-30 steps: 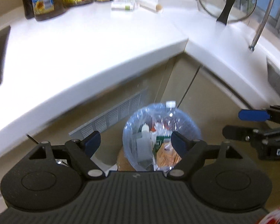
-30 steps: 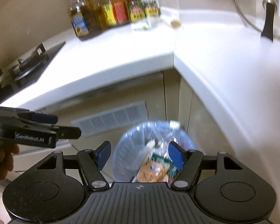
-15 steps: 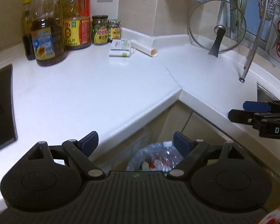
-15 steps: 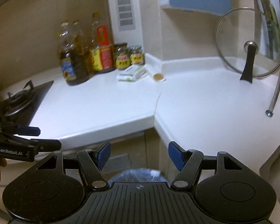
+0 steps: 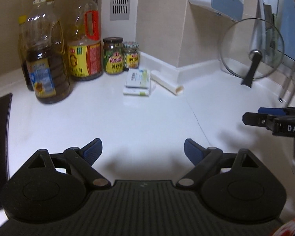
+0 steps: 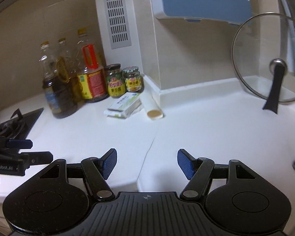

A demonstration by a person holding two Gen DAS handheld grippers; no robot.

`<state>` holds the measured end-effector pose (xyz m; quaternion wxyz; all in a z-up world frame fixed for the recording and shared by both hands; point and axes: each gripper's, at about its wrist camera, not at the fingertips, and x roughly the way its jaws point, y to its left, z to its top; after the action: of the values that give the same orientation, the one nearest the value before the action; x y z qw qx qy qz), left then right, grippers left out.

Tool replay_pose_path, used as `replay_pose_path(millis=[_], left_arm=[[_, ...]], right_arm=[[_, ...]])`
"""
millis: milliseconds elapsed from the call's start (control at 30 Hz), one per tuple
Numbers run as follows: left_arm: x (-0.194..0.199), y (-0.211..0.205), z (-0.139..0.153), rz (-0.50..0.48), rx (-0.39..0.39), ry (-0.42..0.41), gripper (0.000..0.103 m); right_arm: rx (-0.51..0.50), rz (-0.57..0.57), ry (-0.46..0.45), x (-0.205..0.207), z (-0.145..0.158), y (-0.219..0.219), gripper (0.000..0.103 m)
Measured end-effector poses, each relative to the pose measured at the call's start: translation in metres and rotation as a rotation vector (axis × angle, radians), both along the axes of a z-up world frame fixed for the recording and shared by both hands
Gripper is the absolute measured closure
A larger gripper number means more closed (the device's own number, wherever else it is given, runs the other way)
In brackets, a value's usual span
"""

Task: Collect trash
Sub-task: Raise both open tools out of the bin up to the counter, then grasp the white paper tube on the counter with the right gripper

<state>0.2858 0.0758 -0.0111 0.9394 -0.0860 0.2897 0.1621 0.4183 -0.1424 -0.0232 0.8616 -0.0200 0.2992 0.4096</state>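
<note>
My left gripper (image 5: 142, 150) hovers over the white counter (image 5: 118, 122) with its jaws opening and nothing between them. My right gripper (image 6: 146, 164) is open and empty above the counter's corner seam (image 6: 147, 151). At the back of the counter lie two stacked white-and-green boxes (image 5: 138, 79) (image 6: 124, 104) and a white paper roll (image 5: 167, 83) (image 6: 151, 104). Each gripper shows at the edge of the other's view: the right one (image 5: 273, 120), the left one (image 6: 19, 153). The trash bin is out of sight.
Oil bottles (image 5: 47, 66) (image 6: 59, 86) and two jars (image 5: 113, 56) (image 6: 123, 80) stand at the back left. A glass pot lid (image 5: 251, 49) (image 6: 269, 59) leans on the right wall. A gas hob (image 6: 11, 125) is at the left, a blue wall unit (image 6: 202, 2) above.
Both grippers rose from above the bag-lined trash bin on the floor to above the counter. The bin dropped out of view, and the left jaws widened a little.
</note>
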Motion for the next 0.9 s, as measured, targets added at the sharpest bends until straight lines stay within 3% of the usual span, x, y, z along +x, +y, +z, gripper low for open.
replay_pose_path(millis=[300, 567, 900], left_arm=[[0.056, 0.012, -0.005, 0.057, 0.043, 0.019, 0.014], [0.106, 0.045, -0.011, 0.011, -0.008, 0.070, 0.014], [0.165, 0.094, -0.015, -0.044, -0.005, 0.090, 0.014]], right_arm=[[0.008, 0.064, 0.032, 0.083, -0.013, 0.036, 0.035], [0.003, 0.038, 0.069, 0.130, -0.027, 0.076, 0.035], [-0.034, 0.027, 0.088, 0.165, -0.041, 0.134, 0.035]])
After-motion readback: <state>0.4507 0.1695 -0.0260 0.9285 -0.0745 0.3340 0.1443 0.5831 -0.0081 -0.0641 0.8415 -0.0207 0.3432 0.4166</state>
